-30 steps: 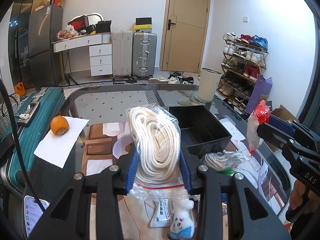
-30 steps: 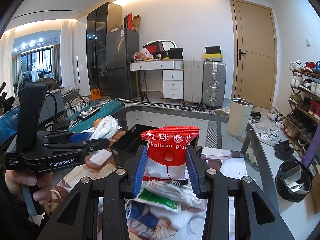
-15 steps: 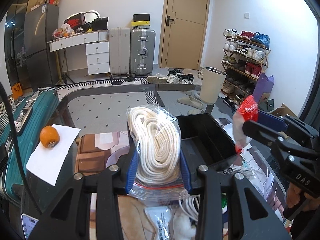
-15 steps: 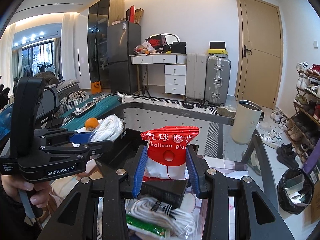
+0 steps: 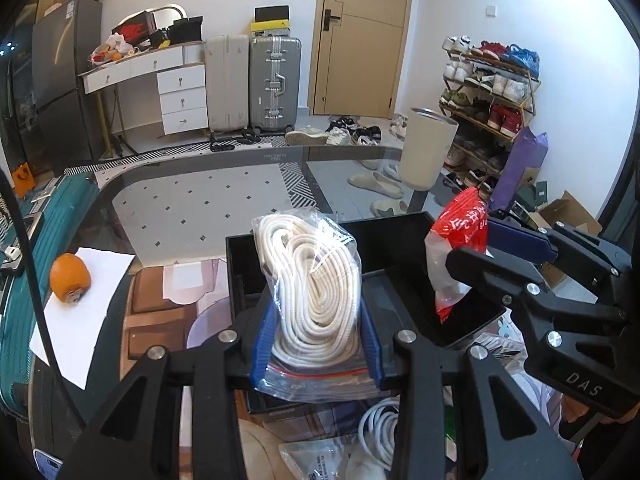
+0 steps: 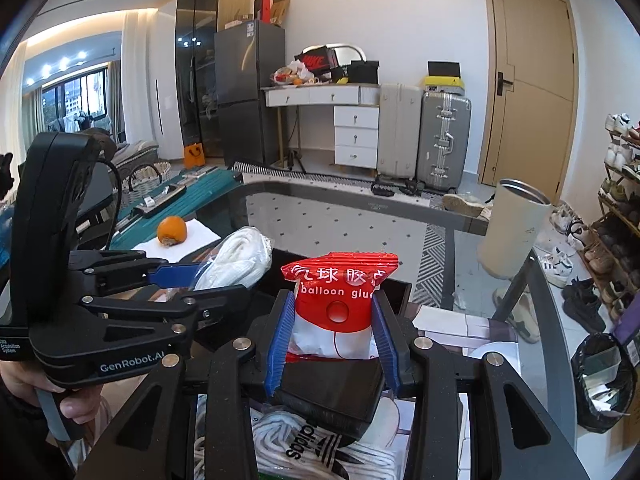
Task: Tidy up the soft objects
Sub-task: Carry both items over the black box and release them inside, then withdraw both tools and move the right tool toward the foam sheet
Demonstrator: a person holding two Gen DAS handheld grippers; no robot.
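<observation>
My left gripper (image 5: 316, 332) is shut on a clear zip bag of coiled white rope (image 5: 316, 284), held upright over the near part of a black open bin (image 5: 404, 232). My right gripper (image 6: 334, 338) is shut on a red and white balloon glue packet (image 6: 340, 296), held over the same black bin (image 6: 328, 392). In the left wrist view the right gripper (image 5: 508, 248) comes in from the right with the packet (image 5: 460, 232) above the bin's right side. In the right wrist view the left gripper (image 6: 180, 274) and its rope bag (image 6: 240, 260) are at the left.
Several bagged laces and cords (image 5: 376, 436) lie on the glass table (image 5: 200, 208) in front of the bin, one an adidas bag (image 6: 304, 448). An orange (image 5: 69, 278) sits on white paper (image 5: 84, 308) at the left, beside a teal suitcase (image 5: 24, 280). A beige bin (image 6: 516, 232) stands on the floor.
Both grippers have moved forward with their bags, from over the loose bags on the table to over the black bin. The bin now sits right under them. Both grips are unchanged.
</observation>
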